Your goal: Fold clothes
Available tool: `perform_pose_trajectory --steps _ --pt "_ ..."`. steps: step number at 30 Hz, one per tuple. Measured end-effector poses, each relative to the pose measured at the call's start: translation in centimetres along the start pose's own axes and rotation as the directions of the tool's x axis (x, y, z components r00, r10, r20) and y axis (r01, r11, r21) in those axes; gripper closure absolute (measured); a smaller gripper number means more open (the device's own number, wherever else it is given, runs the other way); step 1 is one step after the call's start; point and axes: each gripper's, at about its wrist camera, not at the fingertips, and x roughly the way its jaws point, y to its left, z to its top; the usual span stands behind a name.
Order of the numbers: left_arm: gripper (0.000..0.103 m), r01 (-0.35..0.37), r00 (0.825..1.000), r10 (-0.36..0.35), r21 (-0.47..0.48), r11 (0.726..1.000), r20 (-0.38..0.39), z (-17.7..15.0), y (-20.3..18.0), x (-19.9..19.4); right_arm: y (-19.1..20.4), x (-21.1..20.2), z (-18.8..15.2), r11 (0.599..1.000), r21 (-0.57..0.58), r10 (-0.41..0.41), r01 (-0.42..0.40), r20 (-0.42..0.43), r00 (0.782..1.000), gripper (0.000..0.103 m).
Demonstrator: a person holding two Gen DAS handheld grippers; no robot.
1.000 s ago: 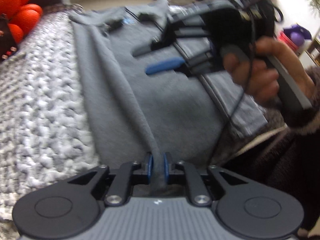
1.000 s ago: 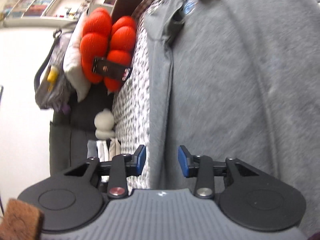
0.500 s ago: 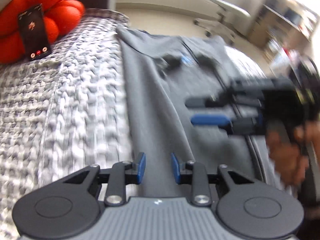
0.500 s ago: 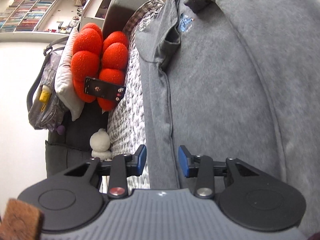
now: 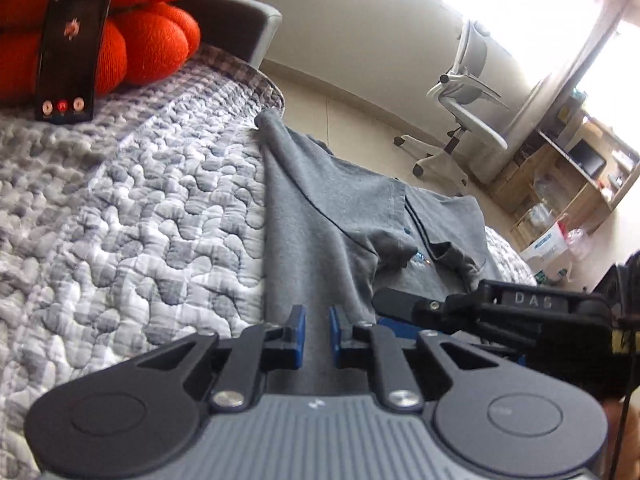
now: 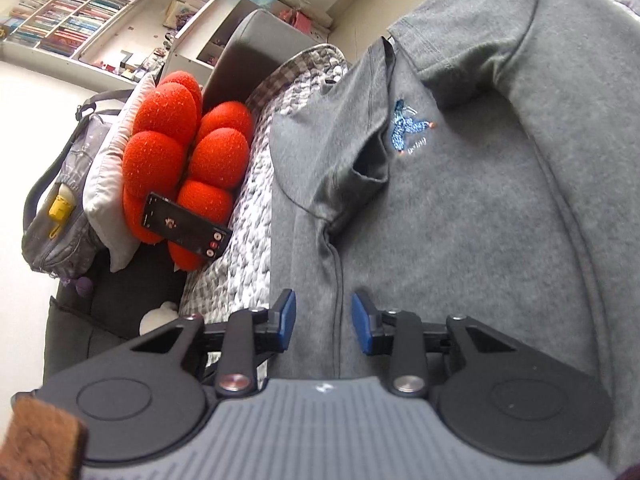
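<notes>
Left tool [image 5: 317,336] and right tool [image 6: 323,326] both stand narrowly parted, holding nothing, over the grey shirt [image 6: 460,208] lying partly folded on the quilted bed [image 5: 132,216]; next move calls for gripping its side edge.

Grey shirt [image 6: 460,220] cut off by right & bottom edges

Left claw [image 5: 317,334] slightly parted, right claw [image 6: 323,322] wide apart, both empty
</notes>
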Motion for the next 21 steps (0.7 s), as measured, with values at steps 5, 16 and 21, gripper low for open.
perform_pose_trajectory --steps 5,16,21 --pt "0.091 0.017 0.999 -0.017 -0.004 1.0 -0.032 -0.2 0.5 0.9 1.0 1.0 -0.3 0.994 -0.08 -0.064 0.069 0.054 0.996 0.099" --pt "0.091 0.02 0.999 -0.021 -0.021 1.0 -0.035 0.0 0.9 0.7 2.0 0.6 0.0 0.971 -0.159 -0.165 0.18 0.103 0.981 0.088" --pt "0.091 0.023 1.0 -0.023 -0.03 0.999 -0.011 0.1 0.8 0.2 1.8 -1.0 0.6 0.974 -0.148 -0.155 0.173 0.129 0.98 0.087"
